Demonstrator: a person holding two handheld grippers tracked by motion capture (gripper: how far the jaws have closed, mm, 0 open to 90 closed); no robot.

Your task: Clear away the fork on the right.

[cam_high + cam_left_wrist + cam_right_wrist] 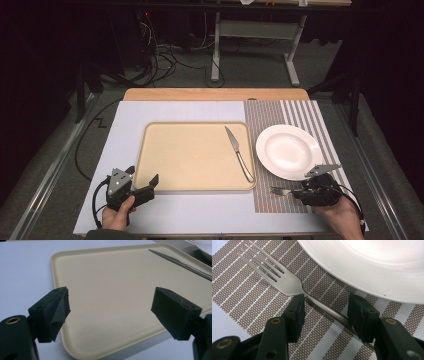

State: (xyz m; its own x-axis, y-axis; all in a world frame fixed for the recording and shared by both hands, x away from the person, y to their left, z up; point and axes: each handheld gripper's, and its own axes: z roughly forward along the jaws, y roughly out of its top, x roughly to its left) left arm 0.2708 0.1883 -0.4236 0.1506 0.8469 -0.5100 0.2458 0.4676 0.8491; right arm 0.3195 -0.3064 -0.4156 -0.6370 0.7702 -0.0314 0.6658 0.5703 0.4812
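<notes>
Our right gripper stood with its jaws apart astride the handle of the fork, which lay flat on the striped mat just beside the white plate, and neither pad pressed on it. Our left gripper was wide open and held nothing, hovering over the near left corner of the tray, where a knife lay along the right side.

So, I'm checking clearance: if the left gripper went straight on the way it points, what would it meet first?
Probably the tray: the left gripper, jaws open, aims over its near corner; depth is unclear.
</notes>
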